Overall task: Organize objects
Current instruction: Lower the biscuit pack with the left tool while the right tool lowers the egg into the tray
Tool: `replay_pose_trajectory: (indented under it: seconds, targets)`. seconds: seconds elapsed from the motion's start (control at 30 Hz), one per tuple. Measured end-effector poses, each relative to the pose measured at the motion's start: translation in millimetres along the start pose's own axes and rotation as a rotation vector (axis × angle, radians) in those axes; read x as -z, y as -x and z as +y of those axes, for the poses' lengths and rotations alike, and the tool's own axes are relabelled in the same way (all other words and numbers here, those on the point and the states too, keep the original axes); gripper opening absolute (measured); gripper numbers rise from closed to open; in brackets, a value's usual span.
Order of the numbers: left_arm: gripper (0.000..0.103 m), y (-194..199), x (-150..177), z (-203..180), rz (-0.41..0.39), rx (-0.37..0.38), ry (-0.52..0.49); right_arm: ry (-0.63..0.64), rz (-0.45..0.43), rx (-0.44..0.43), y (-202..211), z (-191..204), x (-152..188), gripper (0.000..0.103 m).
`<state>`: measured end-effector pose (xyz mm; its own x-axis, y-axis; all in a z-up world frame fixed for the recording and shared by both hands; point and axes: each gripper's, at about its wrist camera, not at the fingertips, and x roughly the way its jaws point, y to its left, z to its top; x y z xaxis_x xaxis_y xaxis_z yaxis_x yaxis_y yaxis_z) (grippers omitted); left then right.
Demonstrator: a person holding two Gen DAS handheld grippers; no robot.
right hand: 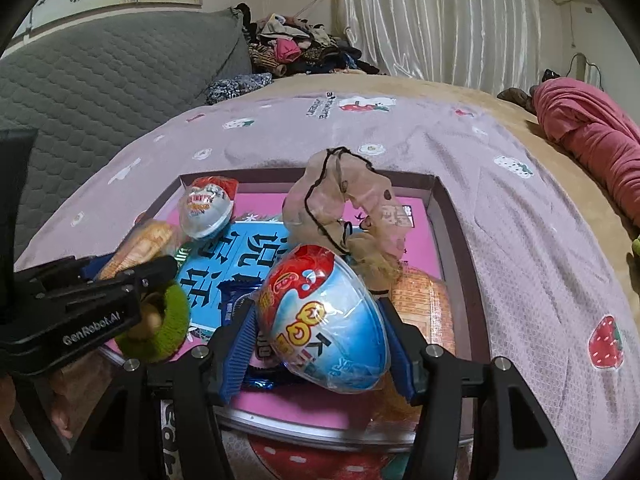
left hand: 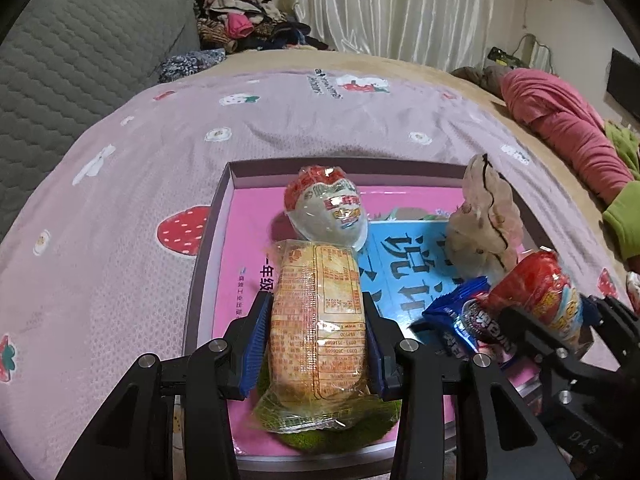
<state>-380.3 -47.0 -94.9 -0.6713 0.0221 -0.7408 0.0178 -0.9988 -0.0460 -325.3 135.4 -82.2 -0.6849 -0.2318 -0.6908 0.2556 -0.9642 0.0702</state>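
Note:
My left gripper (left hand: 316, 320) is shut on a wrapped yellow-orange cake pack (left hand: 318, 320) and holds it over the left part of a shallow box (left hand: 208, 248) lined with a pink book. My right gripper (right hand: 320, 320) is shut on a red and blue toy egg (right hand: 324, 320), held over the box's (right hand: 452, 232) near edge; it also shows in the left wrist view (left hand: 540, 300). In the box lie a second toy egg (left hand: 328, 208) (right hand: 206, 210), a blue booklet (left hand: 404, 264) (right hand: 236, 256), a beige scrunchie (left hand: 484, 216) (right hand: 348, 208), a blue snack packet (left hand: 464, 316) and another orange cake pack (right hand: 424, 304).
The box lies on a pink strawberry-print sheet (left hand: 120, 200) (right hand: 540, 240) on a bed. A grey quilted pillow (left hand: 80, 60) is at the left, a clothes pile (left hand: 248, 24) at the back, and a pink garment (left hand: 560, 120) at the right.

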Motion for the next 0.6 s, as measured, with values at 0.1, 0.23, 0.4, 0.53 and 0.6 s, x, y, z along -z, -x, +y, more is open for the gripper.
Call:
replay_pose_trajectory:
  seconds: [0.1,0.23,0.4,0.53,0.6]
  targets:
    - [0.044,0,1,0,-0.001,0.000,-0.004,0.004,0.002,0.004,0,1,0,0.059]
    - [0.044,1,2,2,-0.004,-0.011,-0.001,0.003,0.010,0.002,-1,0,-1,0.059]
    - [0.059,5,3,2,-0.009,-0.027,-0.005,0.003,0.004,0.008,1,1,-2,0.070]
    - [0.064,12,2,2,-0.023,-0.021,-0.002,0.003,-0.004,0.011,4,1,-4,0.073]
    - [0.064,16,2,2,-0.029,-0.026,-0.003,0.000,-0.005,0.009,5,1,-4,0.073]
